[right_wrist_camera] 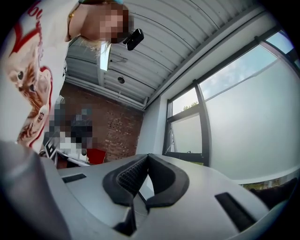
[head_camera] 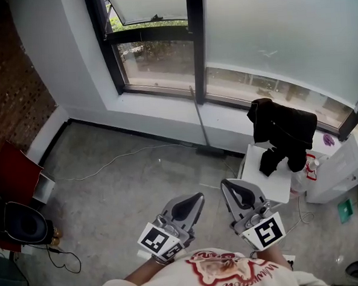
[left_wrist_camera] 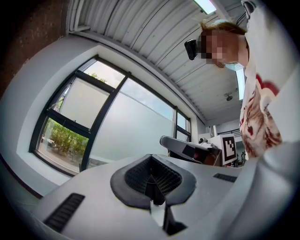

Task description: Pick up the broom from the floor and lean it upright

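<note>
The broom point(head_camera: 199, 121) stands upright, its thin dark handle leaning against the window sill and its head point(head_camera: 210, 150) on the floor at the wall. Both grippers are held close to the person's body, well back from the broom. My left gripper point(head_camera: 199, 197) is shut with nothing in it, and its ribbed pads meet in the left gripper view point(left_wrist_camera: 151, 180). My right gripper point(head_camera: 226, 184) is beside it, also shut and empty, its pads together in the right gripper view point(right_wrist_camera: 146, 176). Both point slightly upward toward the window.
A small white table point(head_camera: 277, 185) draped with a black garment point(head_camera: 281, 133) stands right of the broom. A white cable point(head_camera: 119, 156) trails over the concrete floor. A red box point(head_camera: 11, 175) and a black round object point(head_camera: 24, 224) sit at the left, with white equipment point(head_camera: 344, 167) at the right.
</note>
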The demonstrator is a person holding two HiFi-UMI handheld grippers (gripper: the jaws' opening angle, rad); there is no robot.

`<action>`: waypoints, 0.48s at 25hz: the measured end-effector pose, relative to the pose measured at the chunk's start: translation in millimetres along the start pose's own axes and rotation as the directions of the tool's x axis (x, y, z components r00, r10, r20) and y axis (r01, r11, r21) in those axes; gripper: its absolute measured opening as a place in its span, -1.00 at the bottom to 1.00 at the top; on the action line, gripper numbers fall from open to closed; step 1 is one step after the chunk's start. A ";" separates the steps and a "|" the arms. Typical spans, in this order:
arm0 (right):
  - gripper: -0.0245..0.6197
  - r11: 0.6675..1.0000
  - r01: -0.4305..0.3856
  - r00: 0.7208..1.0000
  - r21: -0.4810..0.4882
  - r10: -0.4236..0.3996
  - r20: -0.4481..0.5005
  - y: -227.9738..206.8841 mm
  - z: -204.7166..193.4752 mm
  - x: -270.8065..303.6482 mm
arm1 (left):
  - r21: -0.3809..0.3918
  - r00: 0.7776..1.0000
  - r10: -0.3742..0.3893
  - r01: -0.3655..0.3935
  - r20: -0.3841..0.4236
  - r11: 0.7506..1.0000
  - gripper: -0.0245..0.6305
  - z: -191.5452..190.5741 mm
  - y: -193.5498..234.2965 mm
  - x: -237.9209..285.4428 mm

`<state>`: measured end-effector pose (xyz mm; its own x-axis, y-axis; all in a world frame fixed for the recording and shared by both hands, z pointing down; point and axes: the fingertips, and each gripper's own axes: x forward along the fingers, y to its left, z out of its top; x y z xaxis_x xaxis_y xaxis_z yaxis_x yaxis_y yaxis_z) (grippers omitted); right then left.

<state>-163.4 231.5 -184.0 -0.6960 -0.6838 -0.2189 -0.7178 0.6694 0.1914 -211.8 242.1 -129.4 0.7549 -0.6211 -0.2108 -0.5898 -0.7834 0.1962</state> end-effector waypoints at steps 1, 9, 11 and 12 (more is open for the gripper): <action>-0.86 1.000 0.004 1.000 -0.003 -0.004 -0.006 0.9 -2.5 0.2 | 0.003 1.000 0.003 -0.003 0.000 1.000 -0.86 0.5 2.4 -3.3; -0.86 0.999 -0.003 1.000 -0.033 0.003 -0.001 16.3 5.8 6.2 | 0.019 1.000 0.003 -0.003 0.005 1.000 -0.86 5.9 8.0 -20.5; -0.86 0.999 0.000 1.000 -0.038 0.000 0.000 17.9 7.1 6.2 | 0.022 1.000 0.002 -0.003 0.009 1.000 -0.86 7.7 7.7 -22.5; -0.86 0.999 0.001 1.000 -0.041 -0.001 0.002 18.7 7.9 6.1 | 0.022 1.000 0.002 -0.002 0.011 1.000 -0.86 8.4 7.5 -23.4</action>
<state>-180.9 242.2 -189.4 -0.6951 -0.6841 -0.2210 -0.7188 0.6559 0.2304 -236.3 250.5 -131.1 0.7507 -0.6228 -0.2205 -0.5976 -0.7824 0.1753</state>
